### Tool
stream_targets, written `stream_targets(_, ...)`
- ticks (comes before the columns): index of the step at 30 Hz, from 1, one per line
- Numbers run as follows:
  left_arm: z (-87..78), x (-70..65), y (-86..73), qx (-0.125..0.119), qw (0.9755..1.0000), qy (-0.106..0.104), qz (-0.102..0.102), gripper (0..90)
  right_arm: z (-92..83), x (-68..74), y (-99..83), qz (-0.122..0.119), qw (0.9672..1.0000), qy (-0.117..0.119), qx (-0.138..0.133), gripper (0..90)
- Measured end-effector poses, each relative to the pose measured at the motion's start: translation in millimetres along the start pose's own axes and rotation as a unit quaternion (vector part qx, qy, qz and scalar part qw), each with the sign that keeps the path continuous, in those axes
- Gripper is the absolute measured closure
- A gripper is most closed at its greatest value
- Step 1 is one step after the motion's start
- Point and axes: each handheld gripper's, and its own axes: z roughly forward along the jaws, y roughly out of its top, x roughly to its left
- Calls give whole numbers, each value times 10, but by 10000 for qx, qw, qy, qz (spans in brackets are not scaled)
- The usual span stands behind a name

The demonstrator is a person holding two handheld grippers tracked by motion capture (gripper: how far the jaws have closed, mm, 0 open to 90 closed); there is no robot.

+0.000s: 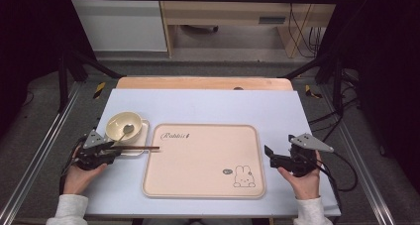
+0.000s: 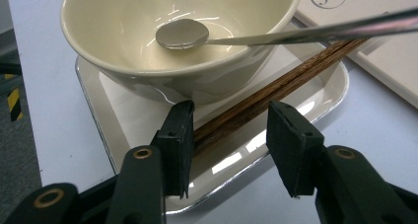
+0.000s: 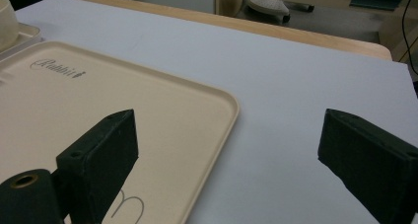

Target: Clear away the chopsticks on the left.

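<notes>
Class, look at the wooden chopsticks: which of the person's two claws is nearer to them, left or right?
Left. The left claw straddles the chopsticks at their near end on the small plate, its jaws open. The right claw sits open across the beige tray, by its far edge.

A pale blue mat covers the wooden table. A beige tray with a rabbit drawing lies at its middle. Just left of it a small plate carries a cream bowl with a spoon inside; dark chopsticks reach from plate onto tray
</notes>
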Motion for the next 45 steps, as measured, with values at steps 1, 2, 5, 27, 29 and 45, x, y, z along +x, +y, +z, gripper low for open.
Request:
stream_targets(1, 2, 0, -2, -13, 10000, 5, -1, 543, 0, 0, 0, 0, 10000, 0, 0, 85)
stream_targets(2, 3, -2, -3, -11, 10000, 3, 3, 553, -4, 1, 1, 19, 10000, 8, 3, 85)
stream_targets(5, 12, -10, -7, 112, 9999, 43, 34, 572, -4, 1, 0, 5, 10000, -4, 6, 87)
stream_targets(27, -8, -82, -6, 128, 9999, -19, -20, 740, -12, -6, -2, -8, 10000, 7, 58, 94)
stream_targets(29, -4, -104, -3, 105, 9999, -65, -29, 761, -8, 0, -2, 15, 10000, 25, 83, 94)
stream_targets(45, -10, -183, 12, 103, 9995, -51, -310, 830, -27, -17, 3, 2, 10000, 8, 84, 94)
